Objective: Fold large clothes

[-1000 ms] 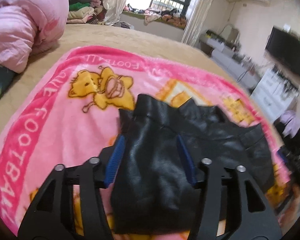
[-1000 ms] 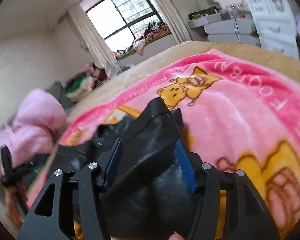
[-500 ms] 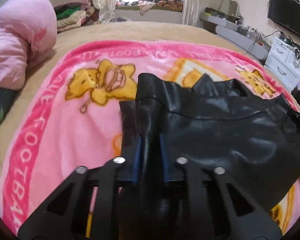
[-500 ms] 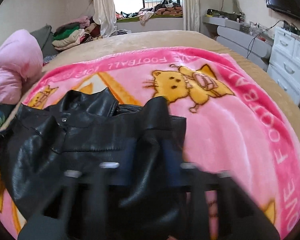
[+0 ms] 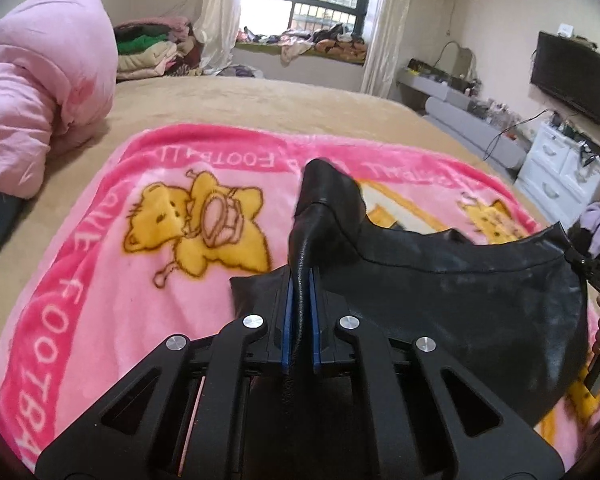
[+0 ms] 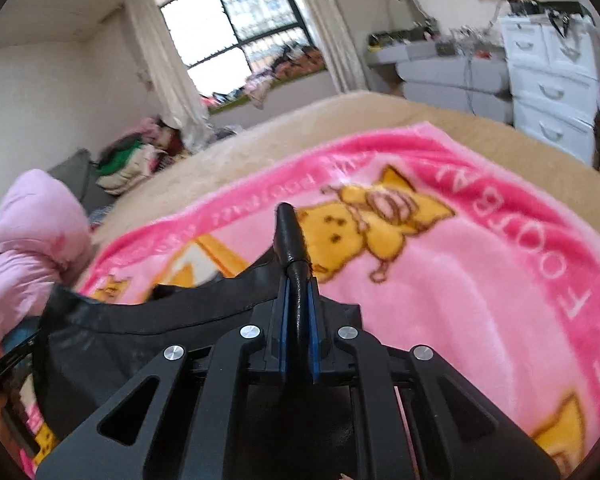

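While the black leather jacket (image 5: 460, 304) hangs stretched between my two tongs above the pink cartoon blanket (image 5: 112, 240), I can see only part of it in each view; its lower edge drops behind the tool bodies. My left gripper (image 5: 300, 312) is clamped on a pinched fold of the leather, and my right gripper (image 6: 298, 320) is clamped the same way on another fold. Which part of the jacket each fold belongs to I cannot make out. At the left view's right edge, the other tool and some fingers are cut off. The blanket lies on a tan bed (image 5: 260, 100), with a pink duvet (image 5: 40, 92) bunched at its side.
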The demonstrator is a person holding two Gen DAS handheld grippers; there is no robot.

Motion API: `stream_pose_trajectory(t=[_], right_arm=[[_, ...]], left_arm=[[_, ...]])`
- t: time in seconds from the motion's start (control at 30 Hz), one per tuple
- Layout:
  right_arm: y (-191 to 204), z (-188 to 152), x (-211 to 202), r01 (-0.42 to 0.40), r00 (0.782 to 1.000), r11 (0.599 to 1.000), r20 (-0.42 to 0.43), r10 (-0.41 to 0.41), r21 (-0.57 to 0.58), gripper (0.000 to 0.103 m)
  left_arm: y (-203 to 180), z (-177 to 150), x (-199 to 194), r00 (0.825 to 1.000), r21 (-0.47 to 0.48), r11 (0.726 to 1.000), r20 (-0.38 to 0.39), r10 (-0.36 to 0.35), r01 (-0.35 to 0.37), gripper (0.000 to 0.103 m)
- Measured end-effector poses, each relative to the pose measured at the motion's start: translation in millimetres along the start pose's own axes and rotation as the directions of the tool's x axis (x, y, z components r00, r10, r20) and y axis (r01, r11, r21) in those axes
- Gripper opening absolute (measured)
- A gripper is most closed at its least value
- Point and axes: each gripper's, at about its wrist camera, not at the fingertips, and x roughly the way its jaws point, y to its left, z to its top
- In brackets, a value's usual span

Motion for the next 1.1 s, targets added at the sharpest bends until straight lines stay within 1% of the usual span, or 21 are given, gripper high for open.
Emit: stream_pose_trajectory(t=[0.1, 0.2, 0.3, 0.4, 0.43, 0.6, 0.63, 0.67, 0.7, 0.73, 0.77, 0.83, 0.87, 0.9, 0.97, 1.0, 1.03, 1.1], right_arm=[[-2, -8, 21, 0.055, 0.998, 0.998, -0.039, -0.055, 0.007, 0.008], [-5, -16, 34, 0.094, 0.993, 0.996, -0.074, -0.093, 0.006, 0.013], [-13, -21, 44, 0.105, 0.989, 0.994, -0.106, -0.101, 0.032, 0.017], [-15, -26, 47, 0.113, 0.987, 0.993, -0.117, -0.107, 0.039, 0.019], [-16, -27, 49, 0.113, 0.987, 0.993, -0.123, -0.107, 0.040, 0.019], [-21, -29, 48, 0.105, 0.986, 0.993, -0.140, -0.095, 0.062, 0.023], [-21, -29, 47, 0.104, 0.986, 0.993, -0.139, -0.095, 0.063, 0.025], [-21, -30, 46, 0.107, 0.985, 0.992, -0.141, -0.097, 0.062, 0.031], [-20, -30, 45, 0.111, 0.984, 0.992, -0.144, -0.102, 0.057, 0.035], [-20, -30, 44, 0.120, 0.982, 0.992, -0.152, -0.111, 0.047, 0.045], [-21, -33, 43, 0.127, 0.979, 0.991, -0.165, -0.117, 0.047, 0.047], [-23, -36, 37, 0.104, 0.983, 0.993, -0.161, -0.092, 0.065, 0.049], [-25, -37, 32, 0.095, 0.984, 0.993, -0.157, -0.083, 0.069, 0.055], [-25, -39, 28, 0.092, 0.985, 0.993, -0.154, -0.080, 0.070, 0.059], [-25, -44, 17, 0.072, 0.987, 0.995, -0.149, -0.062, 0.066, 0.064], [-25, -46, 12, 0.061, 0.987, 0.996, -0.149, -0.051, 0.061, 0.068], [-24, -48, 8, 0.056, 0.987, 0.997, -0.151, -0.047, 0.058, 0.074], [-23, -54, -2, 0.030, 0.989, 0.998, -0.149, -0.020, 0.059, 0.077]], left_arm=[[3, -8, 17, 0.999, -0.002, 1.000, -0.039, 0.028, -0.028, 0.002], [6, -16, 29, 0.996, -0.009, 0.999, -0.069, 0.051, -0.052, 0.004], [4, -21, 35, 0.993, 0.012, 0.997, -0.090, 0.072, -0.071, 0.007], [7, -21, 35, 0.992, 0.011, 0.997, -0.096, 0.076, -0.075, 0.012], [8, -22, 36, 0.992, 0.010, 0.997, -0.098, 0.080, -0.079, 0.015], [9, -24, 38, 0.990, 0.011, 0.996, -0.106, 0.091, -0.090, 0.019], [8, -24, 38, 0.989, 0.017, 0.995, -0.107, 0.098, -0.097, 0.022], [7, -23, 38, 0.989, 0.021, 0.995, -0.108, 0.101, -0.100, 0.026], [6, -24, 37, 0.989, 0.023, 0.995, -0.111, 0.102, -0.100, 0.029], [6, -23, 37, 0.988, 0.024, 0.995, -0.114, 0.103, -0.101, 0.035], [6, -23, 37, 0.988, 0.024, 0.995, -0.114, 0.103, -0.101, 0.038], [6, -23, 37, 0.988, 0.025, 0.994, -0.115, 0.105, -0.103, 0.039], [5, -23, 37, 0.987, 0.026, 0.994, -0.116, 0.108, -0.105, 0.043], [5, -23, 36, 0.987, 0.026, 0.994, -0.116, 0.108, -0.105, 0.045], [4, -22, 35, 0.988, 0.028, 0.994, -0.115, 0.106, -0.103, 0.055], [3, -22, 34, 0.988, 0.030, 0.994, -0.114, 0.107, -0.105, 0.058], [2, -21, 32, 0.988, 0.032, 0.994, -0.112, 0.108, -0.105, 0.063], [1, -20, 28, 0.989, 0.035, 0.994, -0.103, 0.109, -0.106, 0.070]])
